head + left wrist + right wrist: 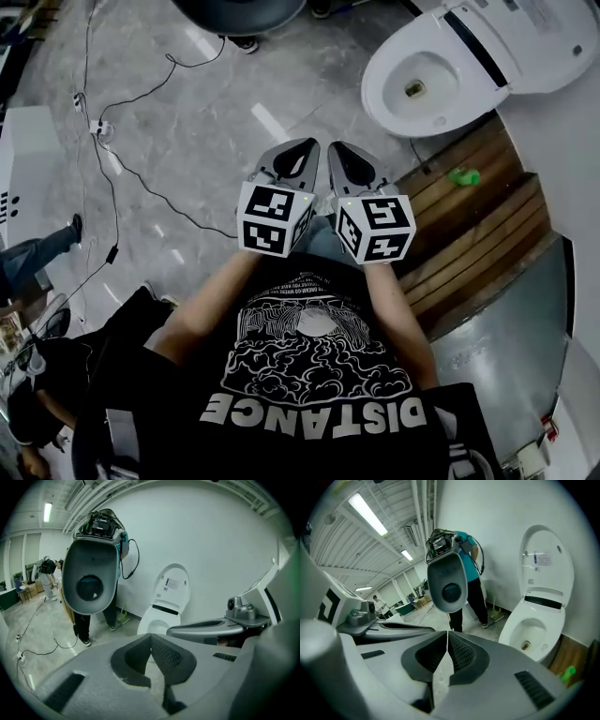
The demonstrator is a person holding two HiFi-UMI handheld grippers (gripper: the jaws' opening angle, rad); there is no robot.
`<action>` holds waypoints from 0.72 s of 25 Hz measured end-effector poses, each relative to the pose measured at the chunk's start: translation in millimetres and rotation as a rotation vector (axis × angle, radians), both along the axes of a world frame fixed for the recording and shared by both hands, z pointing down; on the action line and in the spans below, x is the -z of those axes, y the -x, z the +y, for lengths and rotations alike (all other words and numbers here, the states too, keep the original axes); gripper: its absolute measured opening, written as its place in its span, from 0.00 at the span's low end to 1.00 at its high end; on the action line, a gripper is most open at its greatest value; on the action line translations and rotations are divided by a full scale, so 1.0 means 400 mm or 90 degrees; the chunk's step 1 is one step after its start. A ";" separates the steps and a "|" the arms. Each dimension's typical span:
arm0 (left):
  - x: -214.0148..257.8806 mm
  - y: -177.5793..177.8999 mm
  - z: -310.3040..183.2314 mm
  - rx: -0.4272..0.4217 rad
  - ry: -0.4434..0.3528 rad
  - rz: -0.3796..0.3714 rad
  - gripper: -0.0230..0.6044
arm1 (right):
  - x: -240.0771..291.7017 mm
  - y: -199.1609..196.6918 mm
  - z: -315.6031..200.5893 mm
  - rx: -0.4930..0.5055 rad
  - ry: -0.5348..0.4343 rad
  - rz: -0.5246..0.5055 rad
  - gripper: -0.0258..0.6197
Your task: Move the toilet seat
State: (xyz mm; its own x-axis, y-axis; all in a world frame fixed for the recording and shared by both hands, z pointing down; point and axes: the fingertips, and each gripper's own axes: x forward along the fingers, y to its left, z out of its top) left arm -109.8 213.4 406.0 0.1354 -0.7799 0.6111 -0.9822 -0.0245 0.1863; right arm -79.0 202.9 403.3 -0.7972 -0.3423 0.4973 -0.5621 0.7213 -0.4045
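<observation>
A white toilet (422,84) stands at the top right of the head view, its bowl uncovered and its lid (525,42) tipped back. In the right gripper view the lid (546,559) stands upright above the bowl (532,632); I cannot tell the seat apart from the lid. The left gripper view shows the toilet (166,606) straight ahead. My left gripper (309,145) and right gripper (336,150) hang side by side in front of the person's chest, well short of the toilet. Both are shut with nothing in them: left gripper (151,637), right gripper (447,634).
A stepped wooden platform (478,225) with a small green object (463,175) lies right of the grippers, beside the toilet. Cables (141,178) trail over the grey floor at left. A person (464,573) with a dish-shaped device (447,585) stands left of the toilet.
</observation>
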 end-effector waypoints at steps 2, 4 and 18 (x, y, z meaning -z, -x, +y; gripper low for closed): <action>-0.020 -0.031 -0.031 -0.028 0.006 0.009 0.06 | -0.013 -0.036 -0.027 -0.027 0.007 0.000 0.07; -0.044 -0.059 -0.059 -0.051 0.013 0.020 0.06 | -0.032 -0.069 -0.047 -0.047 0.012 0.006 0.07; -0.284 -0.119 -0.219 -0.203 0.080 0.130 0.06 | -0.249 -0.167 -0.177 -0.253 0.082 0.012 0.07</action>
